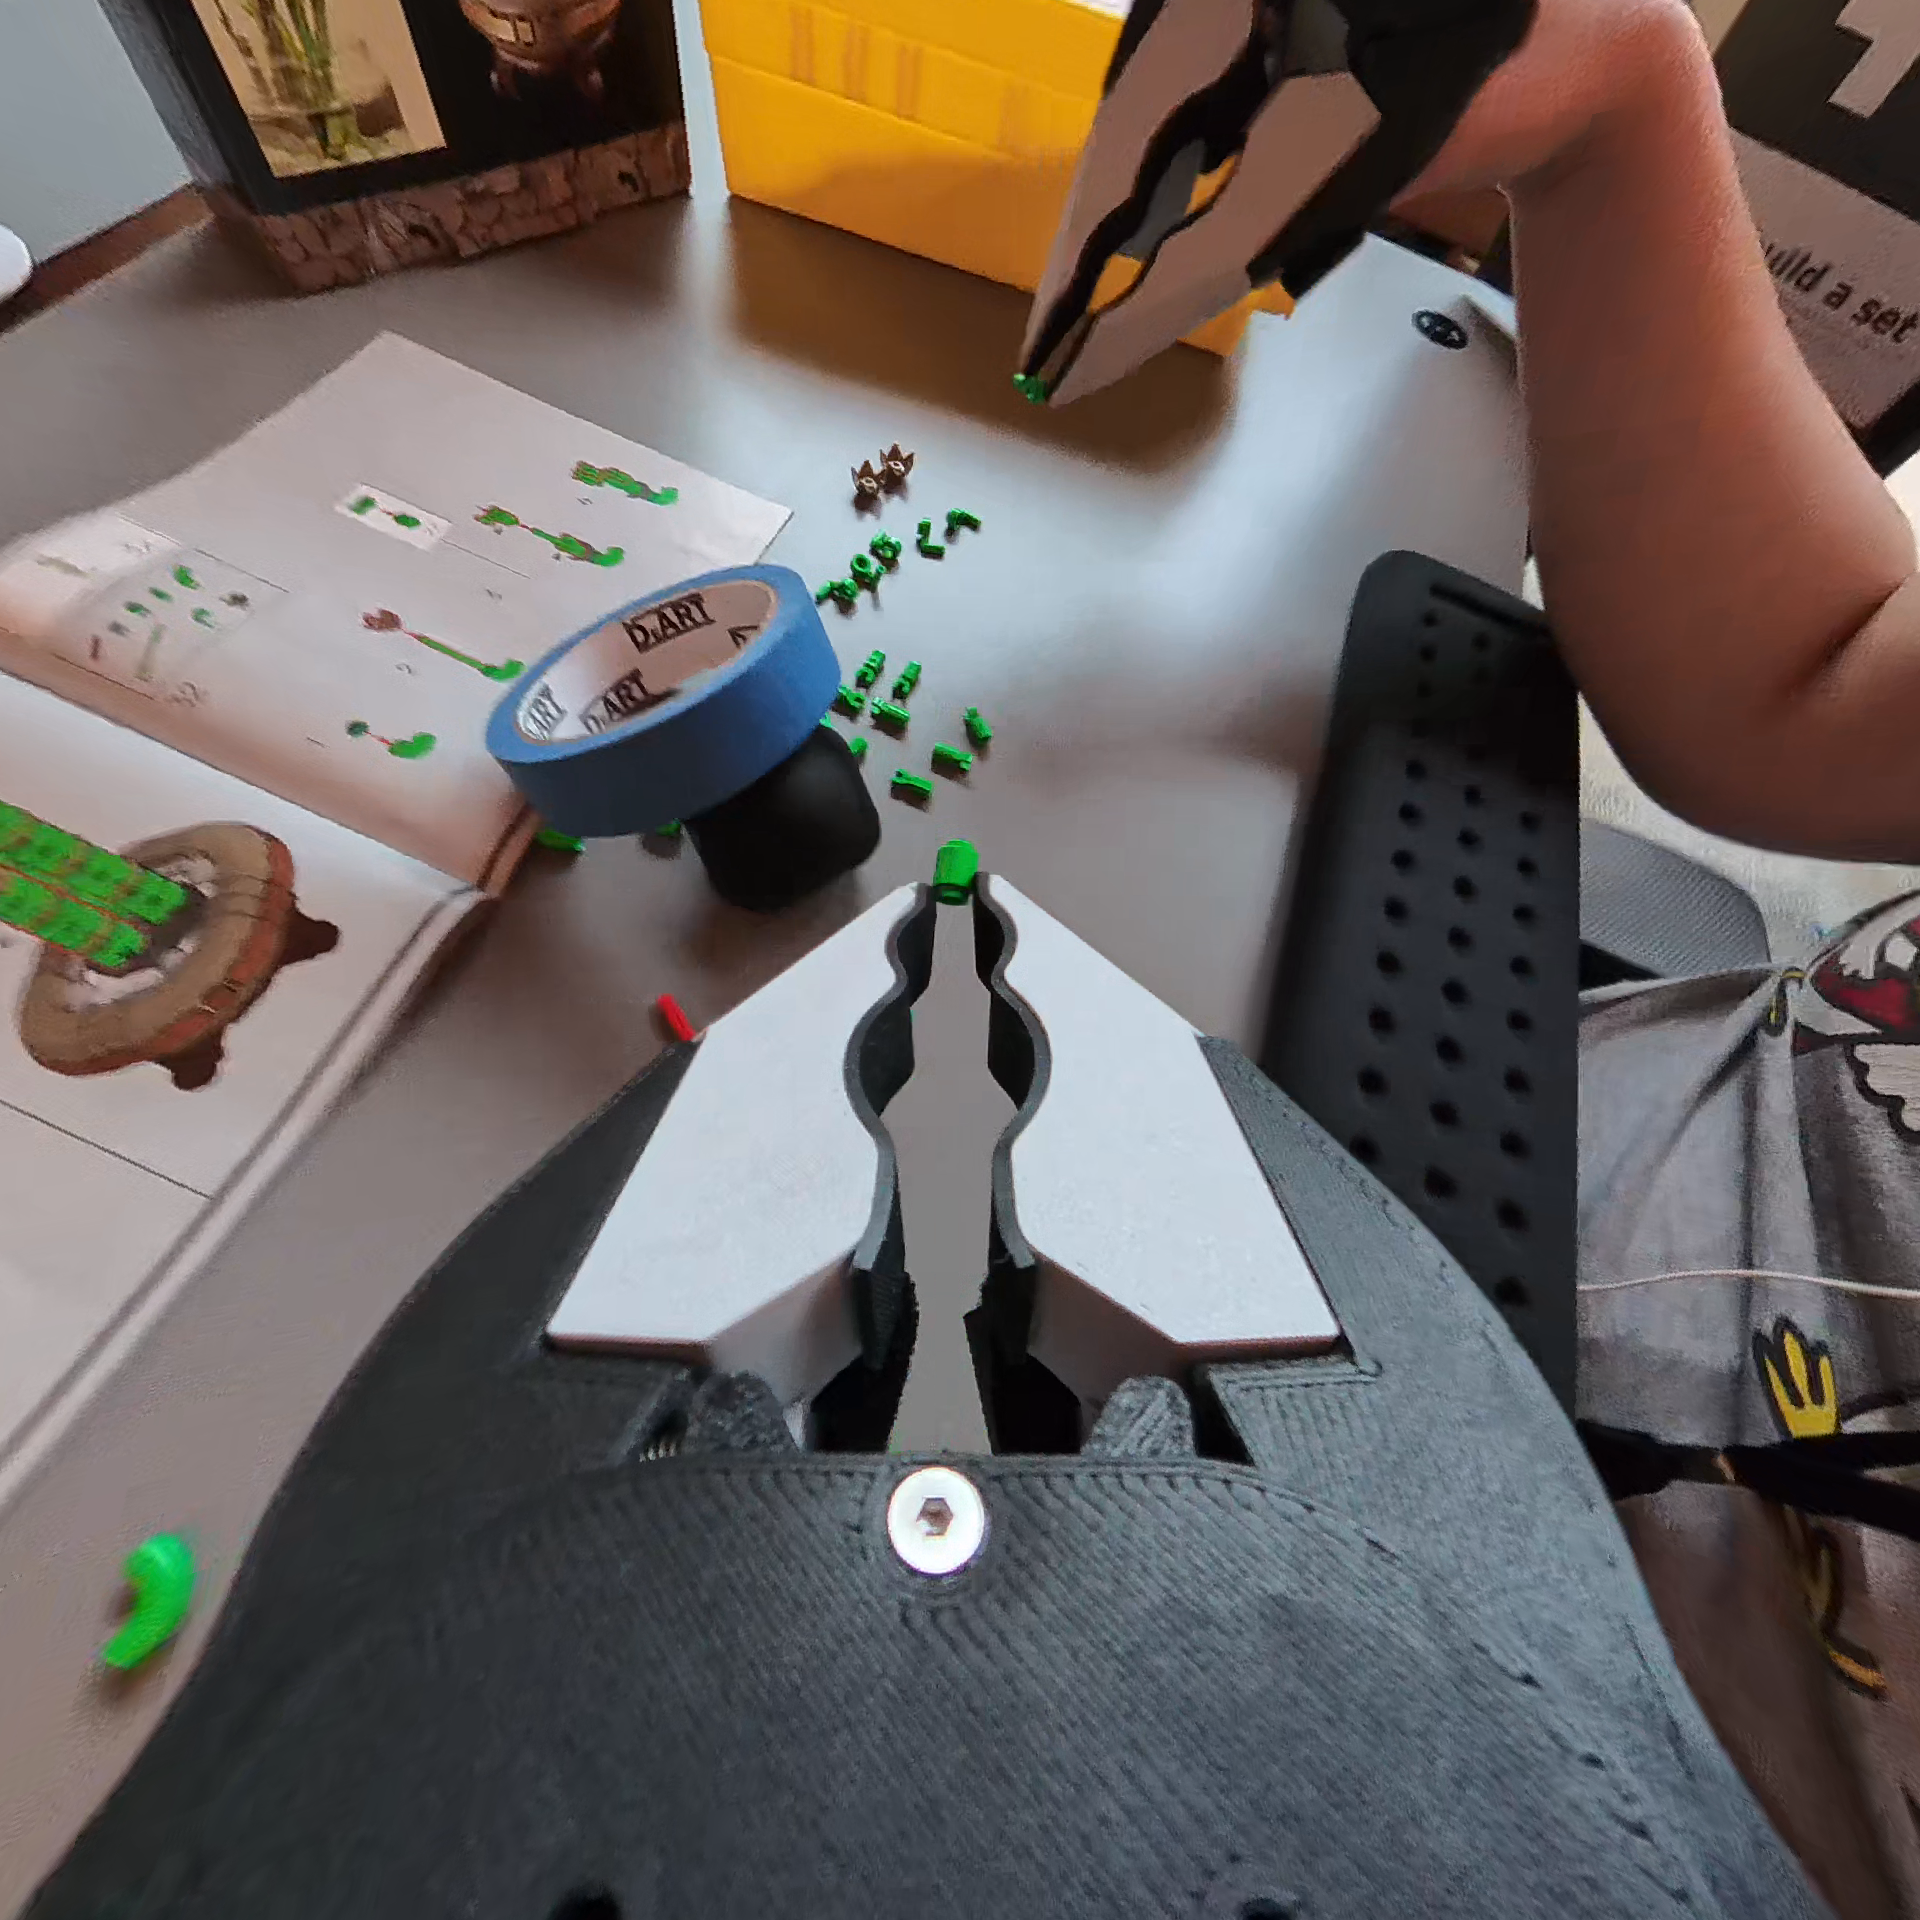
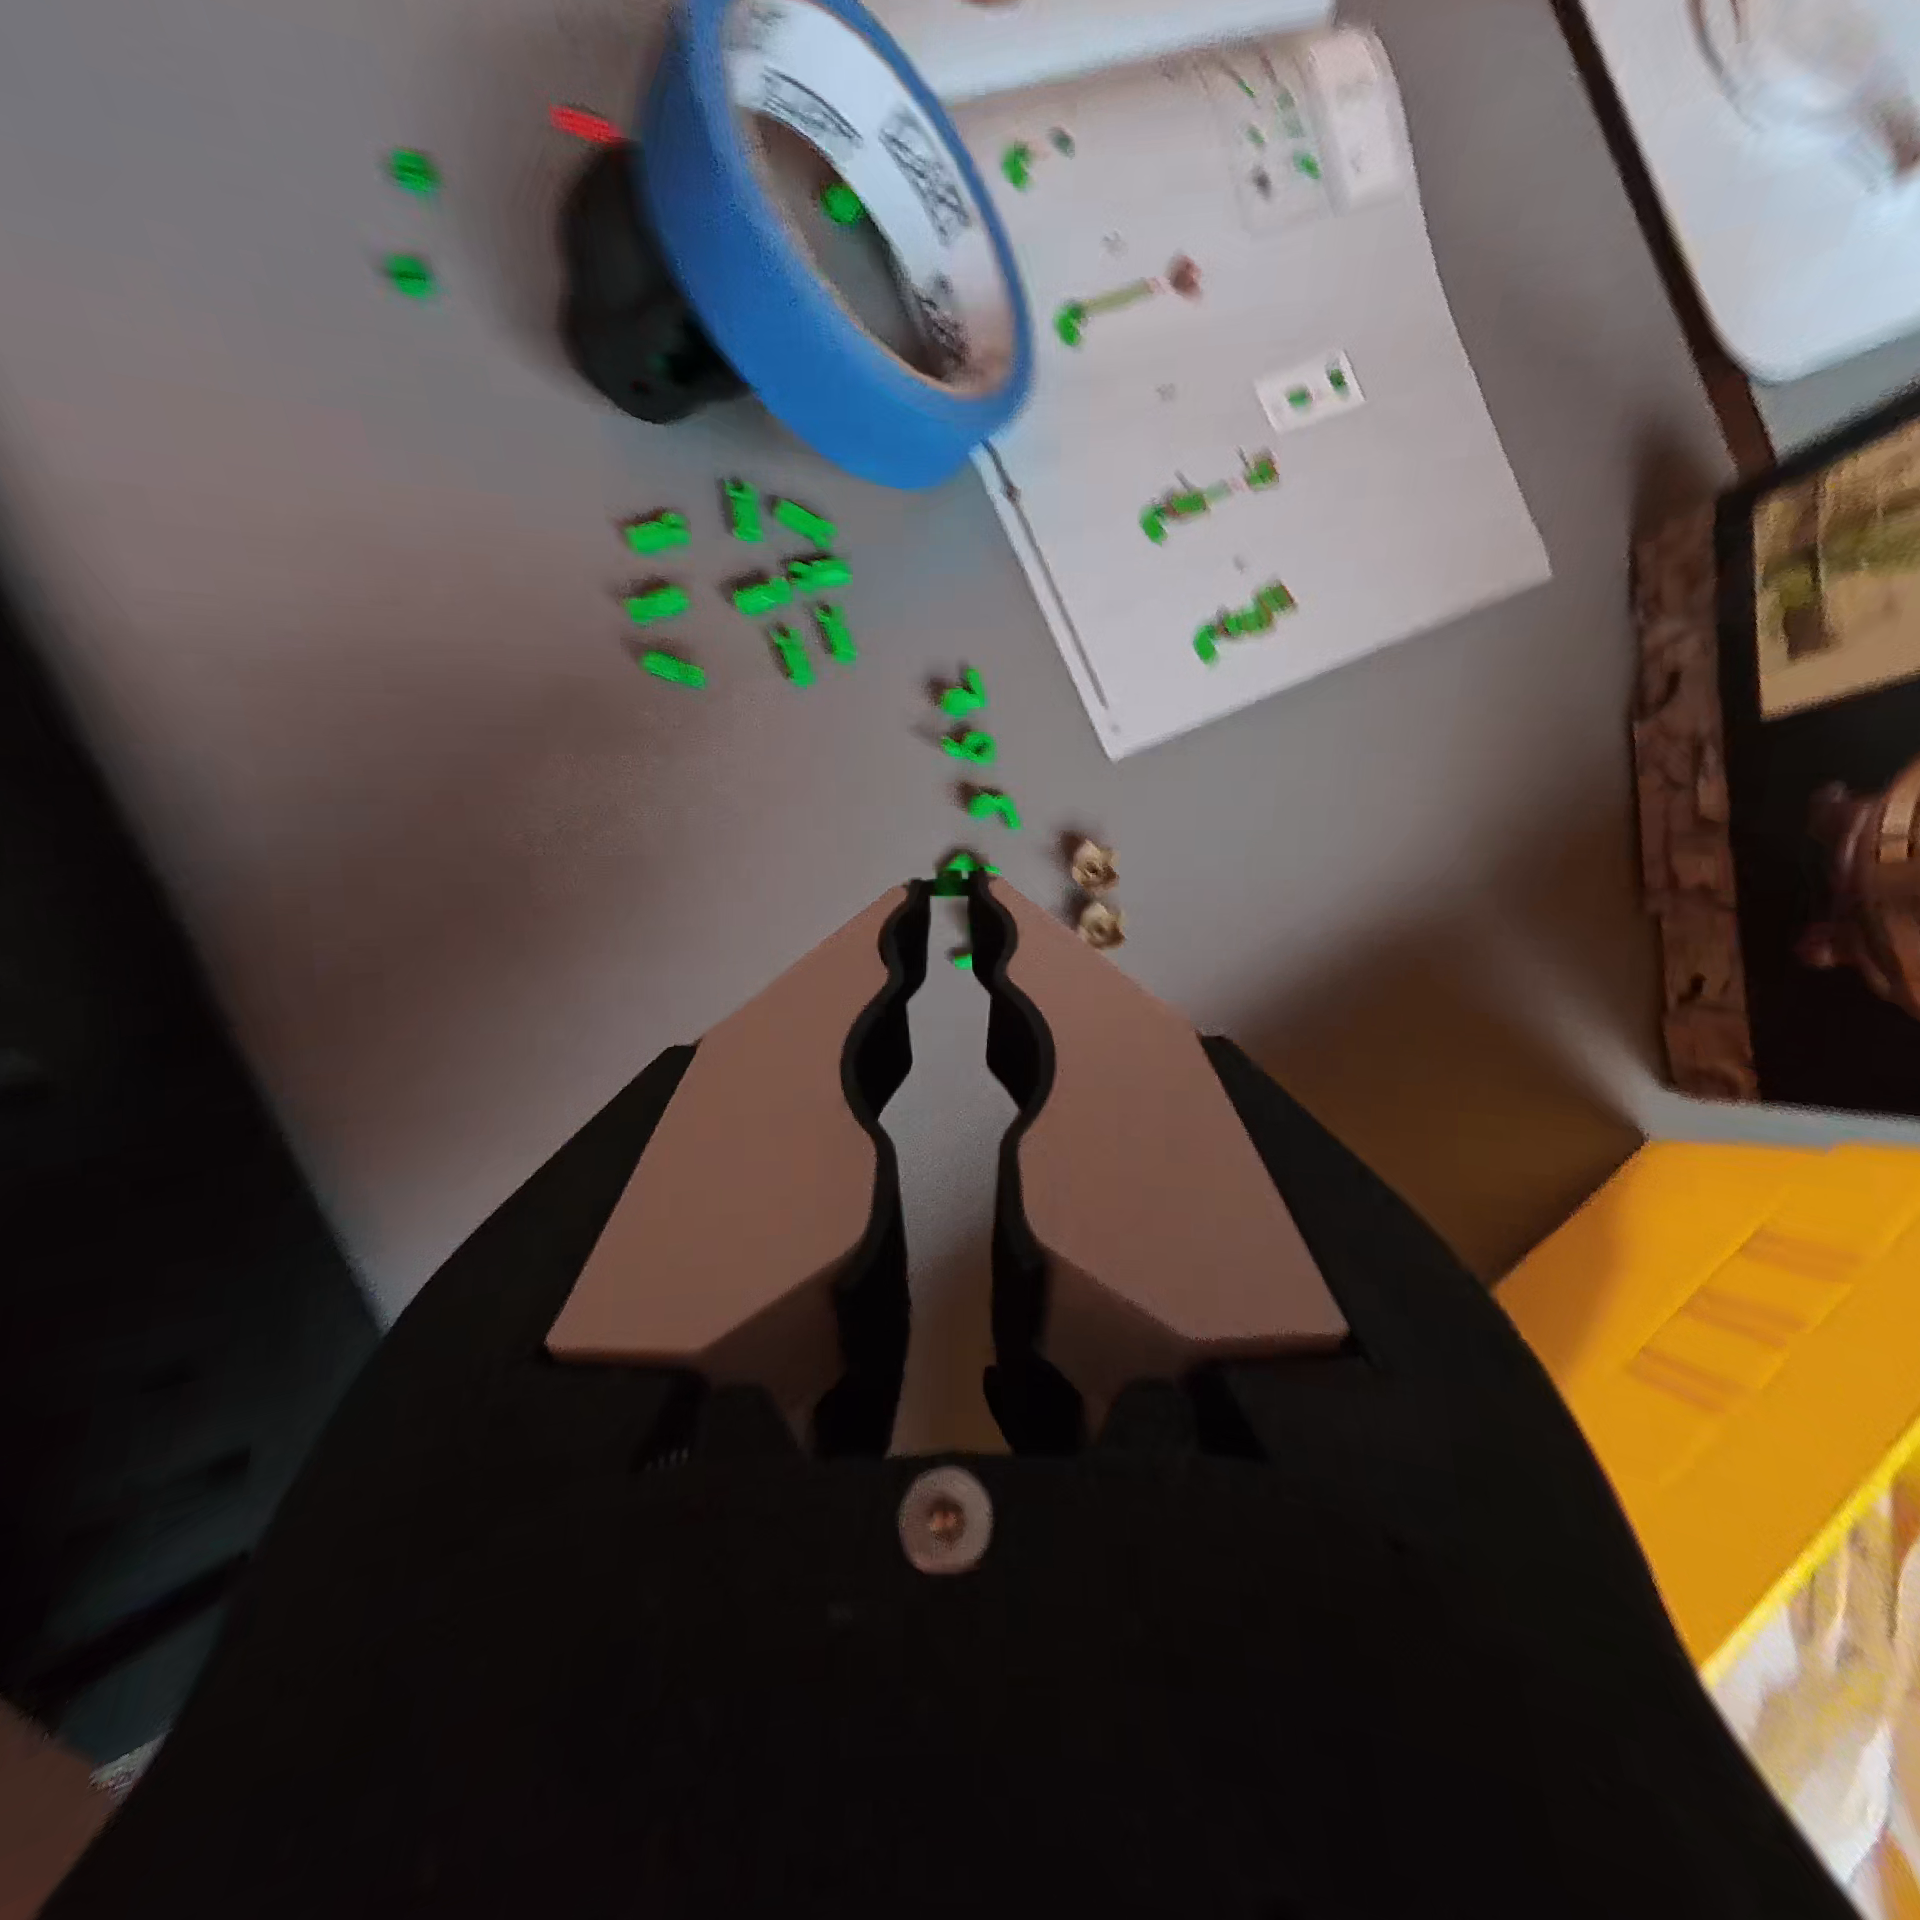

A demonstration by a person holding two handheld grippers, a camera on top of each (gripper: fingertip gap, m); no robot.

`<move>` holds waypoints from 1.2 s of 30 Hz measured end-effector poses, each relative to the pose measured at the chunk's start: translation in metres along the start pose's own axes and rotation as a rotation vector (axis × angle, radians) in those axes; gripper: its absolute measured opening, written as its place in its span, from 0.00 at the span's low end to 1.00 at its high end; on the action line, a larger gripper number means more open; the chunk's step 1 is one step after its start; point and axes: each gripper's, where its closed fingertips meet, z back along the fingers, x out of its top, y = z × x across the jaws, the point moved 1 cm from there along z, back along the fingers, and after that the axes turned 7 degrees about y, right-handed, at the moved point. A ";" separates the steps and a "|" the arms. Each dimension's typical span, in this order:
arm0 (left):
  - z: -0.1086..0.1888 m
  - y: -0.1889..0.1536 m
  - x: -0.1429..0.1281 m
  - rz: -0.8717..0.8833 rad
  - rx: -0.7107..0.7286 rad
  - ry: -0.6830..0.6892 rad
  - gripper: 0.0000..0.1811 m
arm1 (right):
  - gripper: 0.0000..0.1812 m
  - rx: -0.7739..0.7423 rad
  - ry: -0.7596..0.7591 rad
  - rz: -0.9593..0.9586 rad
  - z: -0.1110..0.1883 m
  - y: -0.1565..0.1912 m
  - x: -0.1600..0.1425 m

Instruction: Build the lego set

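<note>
My left gripper (image 1: 953,896) is shut on a small green cylindrical Lego piece (image 1: 953,868) held at its tips above the table. My right gripper (image 2: 948,896) is shut on another small green Lego piece (image 2: 956,875); it also shows in the left wrist view (image 1: 1044,390), raised at the far right with the green piece (image 1: 1031,387) at its tip. Several loose green pieces (image 1: 904,717) lie on the grey table, also seen in the right wrist view (image 2: 743,582). Two small brown pieces (image 1: 881,473) lie beyond them. A curved green piece (image 1: 151,1595) lies near left.
An open instruction booklet (image 1: 312,623) lies at left, with a blue tape roll (image 1: 665,696) resting on a black rounded object (image 1: 790,831). A yellow box (image 1: 914,125) and the Lego set box (image 1: 416,114) stand at the back. A black perforated chair arm (image 1: 1444,935) is at right.
</note>
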 end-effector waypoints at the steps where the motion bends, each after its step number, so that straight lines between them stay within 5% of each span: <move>1: -0.002 -0.004 -0.005 0.023 0.013 -0.013 0.03 | 0.03 0.000 -0.037 0.062 0.000 0.014 0.008; 6: -0.013 -0.018 -0.041 0.103 0.030 0.016 0.03 | 0.03 0.159 -0.114 0.258 -0.024 0.104 0.032; 11: -0.012 -0.017 -0.054 0.076 0.100 0.083 0.03 | 0.03 0.220 -0.096 0.327 -0.056 0.139 0.054; 22: -0.034 -0.033 -0.056 0.056 0.048 0.069 0.03 | 0.07 0.304 -0.129 0.304 -0.076 0.155 0.064; 26: -0.036 -0.037 -0.048 0.047 0.038 0.025 0.03 | 0.09 0.323 -0.298 0.253 -0.055 0.153 0.083; 30: -0.033 -0.040 -0.037 0.061 0.013 -0.048 0.03 | 0.07 0.242 -0.523 0.302 -0.024 0.156 0.110; 36: -0.031 -0.046 -0.033 0.073 -0.031 -0.076 0.03 | 0.06 0.029 -0.519 0.472 -0.030 0.159 0.112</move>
